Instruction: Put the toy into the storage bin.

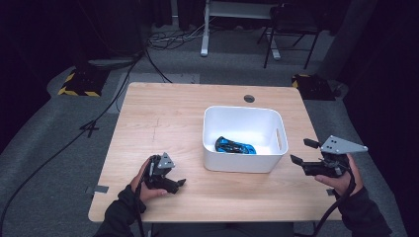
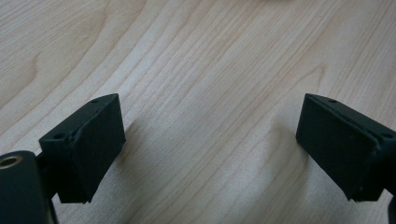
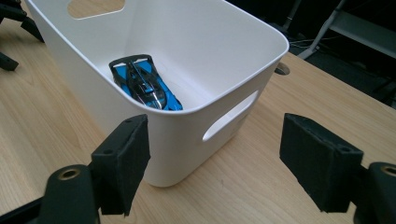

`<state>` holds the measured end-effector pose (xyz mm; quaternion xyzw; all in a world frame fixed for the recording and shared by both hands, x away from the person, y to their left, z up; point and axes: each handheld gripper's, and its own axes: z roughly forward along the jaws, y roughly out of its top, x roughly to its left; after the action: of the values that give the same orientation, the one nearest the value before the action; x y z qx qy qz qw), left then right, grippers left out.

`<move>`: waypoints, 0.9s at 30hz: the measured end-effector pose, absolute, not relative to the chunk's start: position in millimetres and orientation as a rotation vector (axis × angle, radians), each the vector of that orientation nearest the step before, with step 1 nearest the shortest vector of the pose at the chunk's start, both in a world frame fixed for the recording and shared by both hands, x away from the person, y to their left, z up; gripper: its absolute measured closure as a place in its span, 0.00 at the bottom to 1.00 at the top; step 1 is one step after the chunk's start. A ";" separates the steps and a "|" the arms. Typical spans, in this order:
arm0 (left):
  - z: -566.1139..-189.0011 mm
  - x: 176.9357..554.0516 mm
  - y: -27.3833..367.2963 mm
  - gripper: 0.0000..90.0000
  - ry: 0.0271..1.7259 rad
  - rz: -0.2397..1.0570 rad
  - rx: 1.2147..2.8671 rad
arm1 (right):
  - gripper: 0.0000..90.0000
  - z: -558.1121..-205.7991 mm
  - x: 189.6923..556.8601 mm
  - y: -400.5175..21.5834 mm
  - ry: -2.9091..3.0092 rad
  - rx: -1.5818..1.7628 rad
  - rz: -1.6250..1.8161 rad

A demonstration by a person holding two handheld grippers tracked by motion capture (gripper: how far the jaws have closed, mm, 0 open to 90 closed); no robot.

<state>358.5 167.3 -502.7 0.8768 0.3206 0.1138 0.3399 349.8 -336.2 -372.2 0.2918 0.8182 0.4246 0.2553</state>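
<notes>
Both grippers (image 1: 173,183) (image 1: 300,151) were black with blocky padded jaws, screw holes, grey three-cornered top plates and trailing black cables; the sleeves (image 1: 118,212) were dark.

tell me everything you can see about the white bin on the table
The white bin is a rectangular tub with rounded corners and smooth, plastic-looking walls, open at the top, with a slot handle cut into each short side. It stands upright on the wooden table, right of centre. Inside, on its floor, lies a blue and black toy car. The right gripper points at one corner with open jaws, not touching it.
</notes>
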 end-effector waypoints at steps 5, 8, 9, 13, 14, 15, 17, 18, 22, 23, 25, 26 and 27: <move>-502.7 358.5 167.3 0.09 0.834 0.296 2.282 | 0.28 -379.6 347.0 -337.7 2.235 0.789 1.121; -502.7 358.5 167.4 0.09 0.834 0.296 2.282 | 0.27 -384.0 346.1 -337.6 2.240 0.797 1.114; -502.7 358.5 167.4 0.09 0.834 0.296 2.282 | 0.27 -385.9 345.9 -337.7 2.240 0.799 1.112; -502.7 358.5 167.4 0.09 0.834 0.296 2.282 | 0.27 -391.6 345.4 -338.6 2.250 0.812 1.101; -502.7 358.5 167.4 0.09 0.834 0.296 2.282 | 0.27 -393.4 345.5 -338.7 2.251 0.814 1.098; -502.8 358.5 167.3 0.09 0.835 0.296 2.281 | 0.27 -395.8 345.8 -339.2 2.253 0.816 1.096; -502.7 358.5 167.4 0.09 0.834 0.296 2.282 | 0.27 -399.2 345.7 -339.6 2.262 0.827 1.091; -502.7 358.5 167.4 0.09 0.834 0.296 2.282 | 0.27 -401.4 345.9 -339.9 2.264 0.830 1.085; -502.7 358.5 167.3 0.09 0.834 0.296 2.282 | 0.27 -411.7 346.8 -342.0 2.282 0.844 1.058; -502.7 358.5 167.3 0.09 0.834 0.296 2.282 | 0.27 -413.3 347.0 -342.5 2.284 0.844 1.051; -502.7 358.5 167.4 0.09 0.834 0.296 2.282 | 0.27 -418.1 347.3 -344.0 2.283 0.858 1.038; -502.7 358.5 167.3 0.09 0.835 0.296 2.282 | 0.27 -421.0 347.9 -345.7 2.289 0.858 1.028; -502.7 358.5 167.3 0.09 0.834 0.296 2.282 | 0.27 -422.7 348.0 -346.2 2.290 0.867 1.027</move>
<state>358.5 167.3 -502.7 0.8768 0.3206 0.1137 0.3399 348.0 -346.2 -422.7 0.3168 0.8371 0.3753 0.2411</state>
